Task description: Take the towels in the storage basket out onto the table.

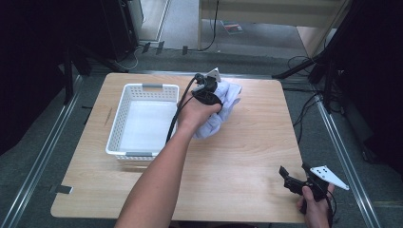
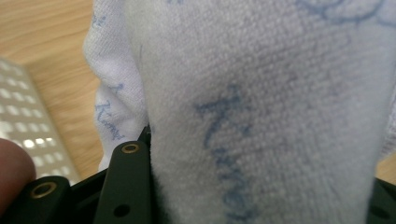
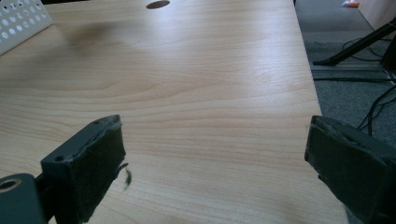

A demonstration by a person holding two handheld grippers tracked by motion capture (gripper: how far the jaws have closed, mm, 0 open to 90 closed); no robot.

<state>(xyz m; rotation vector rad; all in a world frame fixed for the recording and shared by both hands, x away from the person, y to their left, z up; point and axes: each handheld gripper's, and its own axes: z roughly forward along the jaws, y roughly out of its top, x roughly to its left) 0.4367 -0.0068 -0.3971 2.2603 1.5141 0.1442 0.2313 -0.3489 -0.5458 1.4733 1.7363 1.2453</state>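
A white towel (image 1: pixel 223 107) with blue script lettering hangs bunched from my left gripper (image 1: pixel 211 90), just right of the white basket (image 1: pixel 121 118) and above the table's far middle. In the left gripper view the towel (image 2: pixel 261 102) is pinched between the black jaws, which are shut on it. My right gripper (image 1: pixel 297 178) rests near the table's front right corner, held by a hand. In the right gripper view its two padded jaws stand wide apart, the gripper (image 3: pixel 215 163) open with bare wood between them.
The white perforated basket (image 3: pixel 18 23) has nothing in it and sits on the left half of the wooden table (image 1: pixel 247 156). Cables and stand legs (image 1: pixel 313 66) lie on the grey floor to the right of the table.
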